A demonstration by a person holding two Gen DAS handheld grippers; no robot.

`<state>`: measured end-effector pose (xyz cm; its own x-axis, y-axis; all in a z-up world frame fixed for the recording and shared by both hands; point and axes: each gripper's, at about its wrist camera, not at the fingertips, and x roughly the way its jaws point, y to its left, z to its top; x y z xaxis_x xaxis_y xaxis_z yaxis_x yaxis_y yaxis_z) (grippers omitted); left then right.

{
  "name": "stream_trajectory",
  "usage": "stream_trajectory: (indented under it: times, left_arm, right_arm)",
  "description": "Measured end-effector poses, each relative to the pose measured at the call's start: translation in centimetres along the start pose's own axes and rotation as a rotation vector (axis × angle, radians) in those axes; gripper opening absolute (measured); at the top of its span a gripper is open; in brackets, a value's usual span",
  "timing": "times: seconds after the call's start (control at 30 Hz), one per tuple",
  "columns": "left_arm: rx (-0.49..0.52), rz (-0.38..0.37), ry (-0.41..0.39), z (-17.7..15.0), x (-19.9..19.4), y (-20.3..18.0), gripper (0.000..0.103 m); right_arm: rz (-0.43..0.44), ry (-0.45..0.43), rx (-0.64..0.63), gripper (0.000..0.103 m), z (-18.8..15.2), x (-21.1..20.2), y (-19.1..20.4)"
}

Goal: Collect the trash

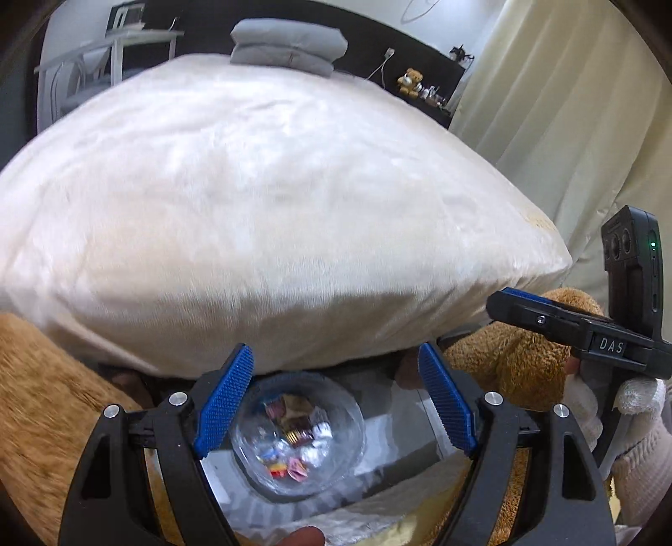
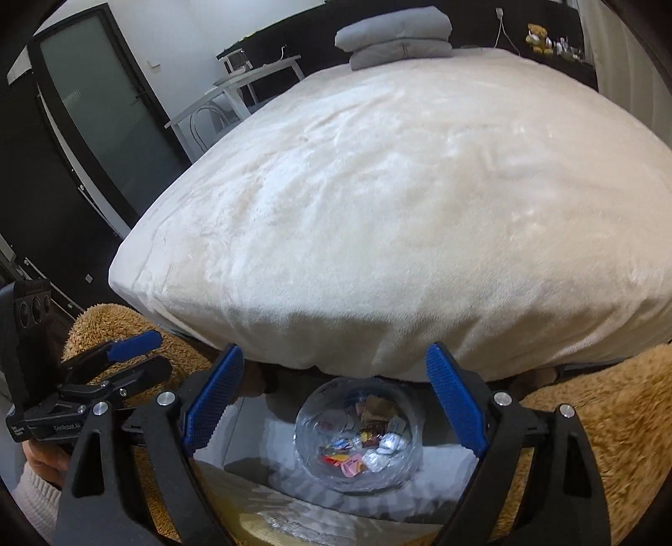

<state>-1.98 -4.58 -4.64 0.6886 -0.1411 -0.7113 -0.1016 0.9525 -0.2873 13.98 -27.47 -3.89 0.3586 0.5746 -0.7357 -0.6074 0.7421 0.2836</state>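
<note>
Both the left gripper (image 1: 336,403) and right gripper (image 2: 336,403) hang wide open and empty above the clear bin (image 2: 358,434), near the bed (image 2: 420,210), already holding wrappers (image 2: 357,451); scan the bedding before reaching for more.

Cream blanket (image 2: 399,210); clear bag (image 2: 357,445), multicoloured wrappers (image 2: 357,453); grey pillows (image 2: 395,38).

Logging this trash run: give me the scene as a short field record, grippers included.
left gripper: open, nothing between its fingers
right gripper: open, nothing between its fingers
clear bowl: below both grippers, holds colourful wrappers
white bed cover: fills the view ahead; no trash seen on it
grey pillows: stacked at far end of bed
small teddy bear: on the far dark ledge
brown plush: on both sides of the bowl
</note>
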Motion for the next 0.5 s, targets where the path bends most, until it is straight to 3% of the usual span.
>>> stream_trajectory:
  times: [0.5]
  left_arm:
    - [0.168, 0.055, -0.166, 6.0, -3.0, 1.1, 0.079]
  right_arm:
    - [-0.113, -0.193, -0.16, 0.088, 4.0, -3.1, 0.5]
